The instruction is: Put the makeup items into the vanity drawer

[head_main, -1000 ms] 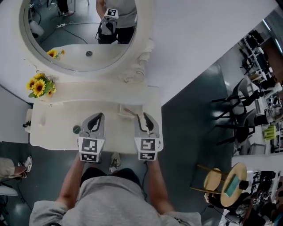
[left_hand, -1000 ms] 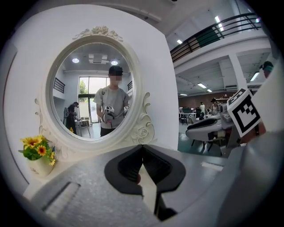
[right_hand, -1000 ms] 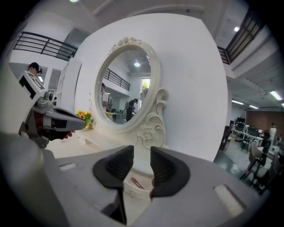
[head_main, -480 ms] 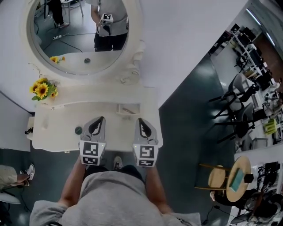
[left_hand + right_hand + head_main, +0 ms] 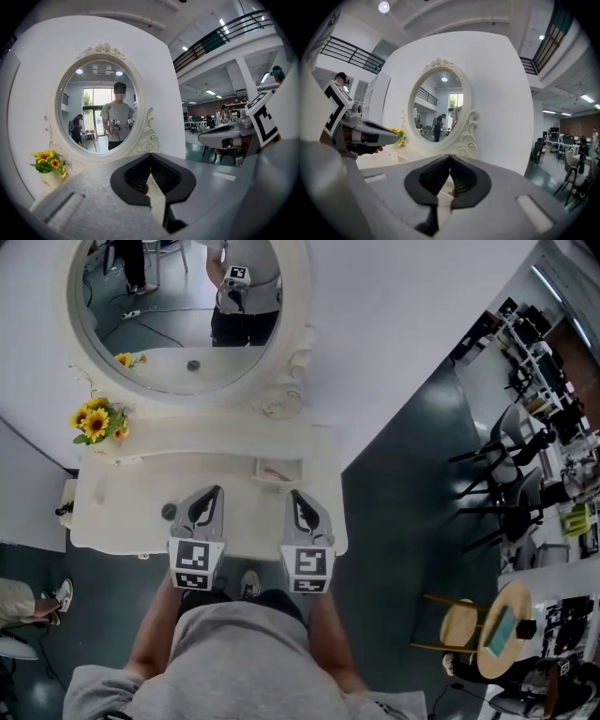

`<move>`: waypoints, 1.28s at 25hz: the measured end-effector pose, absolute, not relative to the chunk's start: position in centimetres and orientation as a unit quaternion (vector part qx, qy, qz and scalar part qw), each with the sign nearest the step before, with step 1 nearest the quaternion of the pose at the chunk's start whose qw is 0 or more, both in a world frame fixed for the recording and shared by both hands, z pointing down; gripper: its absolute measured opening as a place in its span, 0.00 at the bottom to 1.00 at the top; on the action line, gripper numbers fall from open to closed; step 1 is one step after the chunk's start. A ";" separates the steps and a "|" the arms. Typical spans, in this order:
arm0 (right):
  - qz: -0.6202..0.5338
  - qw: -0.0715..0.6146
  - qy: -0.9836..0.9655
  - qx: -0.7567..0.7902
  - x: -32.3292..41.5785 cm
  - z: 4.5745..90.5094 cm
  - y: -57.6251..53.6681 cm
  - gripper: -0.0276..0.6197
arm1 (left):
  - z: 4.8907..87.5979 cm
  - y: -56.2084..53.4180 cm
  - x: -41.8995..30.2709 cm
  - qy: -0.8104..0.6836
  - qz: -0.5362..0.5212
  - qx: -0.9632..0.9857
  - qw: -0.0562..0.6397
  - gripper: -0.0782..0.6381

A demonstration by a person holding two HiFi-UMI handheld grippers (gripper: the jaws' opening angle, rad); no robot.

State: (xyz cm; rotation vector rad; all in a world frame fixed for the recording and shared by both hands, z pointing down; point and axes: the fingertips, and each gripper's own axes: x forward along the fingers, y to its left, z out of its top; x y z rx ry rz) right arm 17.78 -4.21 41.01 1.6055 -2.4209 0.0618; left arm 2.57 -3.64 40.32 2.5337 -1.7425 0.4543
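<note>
A: Grippers?

B: Both pinched closed and empty, my left gripper (image 5: 215, 490) and right gripper (image 5: 293, 493) over the vanity top (image 5: 122, 493).

A: Makeup?

B: A round pot (image 5: 169, 512) sits just beside my left gripper; a pinkish stick (image 5: 276, 472) lies in the open compartment (image 5: 255, 471) behind.

A: Risk?

B: Reaching with closed jaws, I'd likely knock that pot rolling off the front edge.

Bright, even indoor light from ceiling lamps (image 5: 384, 6) (soft shadows); gripper views bulge, corners black
</note>
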 end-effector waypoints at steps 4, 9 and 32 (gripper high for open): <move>0.021 0.122 -0.851 0.511 15.1 41.6 -4.3 0.05 | 40.4 -2.9 1.0 -0.585 0.148 0.797 0.020 0.12; 0.017 0.123 -0.886 0.447 9.5 42.0 -4.5 0.05 | 40.6 -1.4 -3.7 -0.635 0.151 0.757 0.029 0.12; 0.017 0.214 -0.946 0.242 -10.5 50.4 -0.7 0.05 | 48.7 7.7 -21.7 -0.760 0.166 0.610 0.151 0.12</move>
